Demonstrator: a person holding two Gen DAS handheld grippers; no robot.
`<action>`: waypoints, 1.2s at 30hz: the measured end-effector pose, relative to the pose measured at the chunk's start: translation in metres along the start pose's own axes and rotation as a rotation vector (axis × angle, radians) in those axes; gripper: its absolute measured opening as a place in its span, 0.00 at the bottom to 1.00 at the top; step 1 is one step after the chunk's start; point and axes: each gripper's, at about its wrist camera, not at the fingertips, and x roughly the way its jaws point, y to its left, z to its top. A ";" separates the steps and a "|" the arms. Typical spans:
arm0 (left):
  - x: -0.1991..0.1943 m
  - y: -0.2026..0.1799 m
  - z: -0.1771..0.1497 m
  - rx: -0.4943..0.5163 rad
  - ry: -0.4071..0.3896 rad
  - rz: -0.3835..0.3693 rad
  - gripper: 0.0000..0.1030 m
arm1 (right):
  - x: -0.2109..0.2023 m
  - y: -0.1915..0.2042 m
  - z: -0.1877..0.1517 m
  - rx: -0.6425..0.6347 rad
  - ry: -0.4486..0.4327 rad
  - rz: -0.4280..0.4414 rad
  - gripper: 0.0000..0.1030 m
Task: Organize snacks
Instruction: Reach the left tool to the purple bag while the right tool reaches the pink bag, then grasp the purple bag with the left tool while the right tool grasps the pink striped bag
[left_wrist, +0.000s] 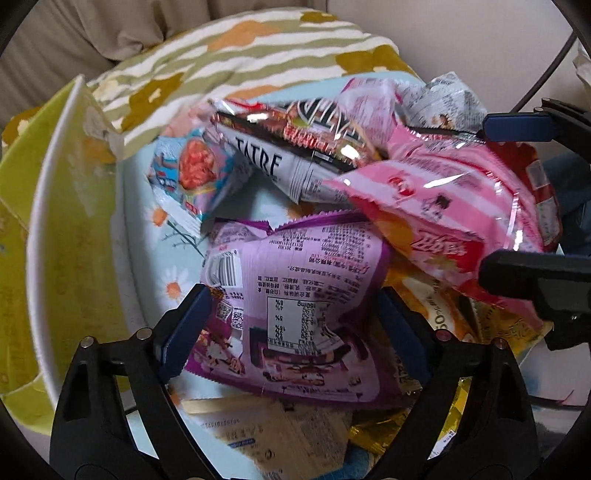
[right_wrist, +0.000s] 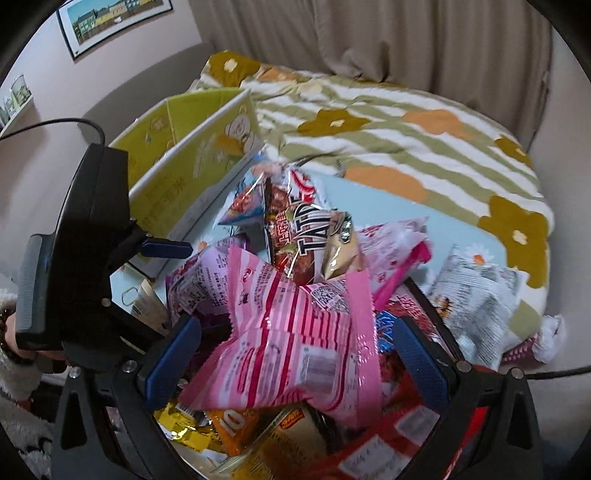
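A heap of snack packets lies on a light floral cloth. My left gripper (left_wrist: 291, 332) stands wide open around a purple packet (left_wrist: 295, 295), its blue pads at the packet's two sides. My right gripper (right_wrist: 291, 354) is wide open around a pink striped packet (right_wrist: 295, 332), which also shows in the left wrist view (left_wrist: 436, 192). Behind lie a "TATRE" packet (left_wrist: 295, 151), also in the right wrist view (right_wrist: 306, 229), and a small blue packet (left_wrist: 192, 177). The right gripper (left_wrist: 517, 199) shows at the right of the left wrist view.
A yellow-green cardboard box (left_wrist: 66, 236) stands open left of the heap, also in the right wrist view (right_wrist: 192, 155). A green-striped flowered quilt (right_wrist: 406, 125) covers the bed behind. Gold and orange packets (right_wrist: 207, 428) lie under the heap. A grey-white packet (right_wrist: 476, 295) lies right.
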 end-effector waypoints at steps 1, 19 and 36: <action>0.003 0.001 -0.001 -0.001 0.009 -0.006 0.87 | 0.003 0.000 0.000 -0.007 0.010 0.006 1.00; -0.004 0.003 -0.005 0.058 0.013 0.013 0.63 | 0.043 0.000 0.008 -0.032 0.155 0.074 0.77; -0.052 0.003 -0.002 0.024 -0.070 -0.005 0.59 | 0.000 0.004 0.005 0.027 0.065 0.127 0.64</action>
